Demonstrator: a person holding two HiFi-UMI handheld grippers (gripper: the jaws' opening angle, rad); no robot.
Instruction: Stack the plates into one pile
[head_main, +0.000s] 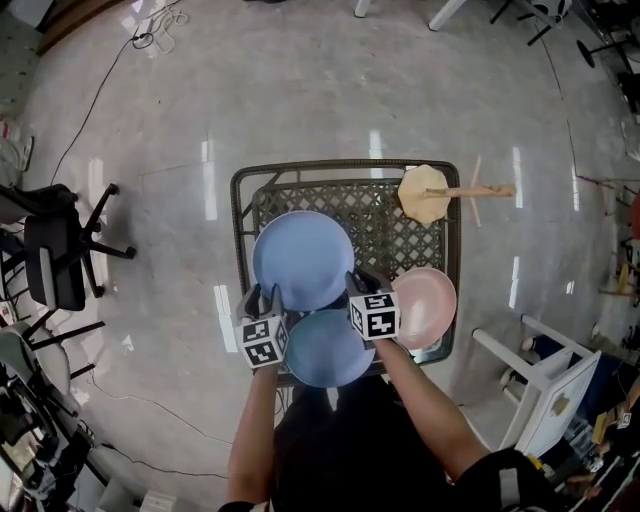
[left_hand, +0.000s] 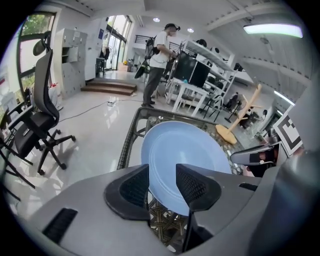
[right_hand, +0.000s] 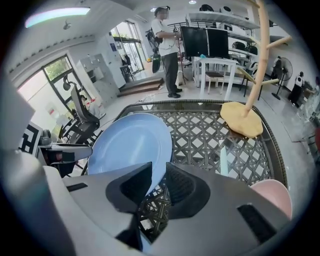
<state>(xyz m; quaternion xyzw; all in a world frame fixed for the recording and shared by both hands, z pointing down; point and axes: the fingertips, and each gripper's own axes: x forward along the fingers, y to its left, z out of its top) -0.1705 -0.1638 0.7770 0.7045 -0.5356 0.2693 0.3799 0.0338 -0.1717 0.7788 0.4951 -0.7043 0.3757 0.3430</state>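
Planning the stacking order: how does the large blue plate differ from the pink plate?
The large blue plate is wider; the pink plate is smaller. The blue one lies left on the lattice table, the pink one by its right rim. Both are round and empty.

3 plates lie on the table: the largest plate at frame centre, the near plate just below it, the third plate at its lower right. A stand sits at the table's upper right corner. The left gripper and right gripper flank the largest plate's lower edge. A chair stands far left.
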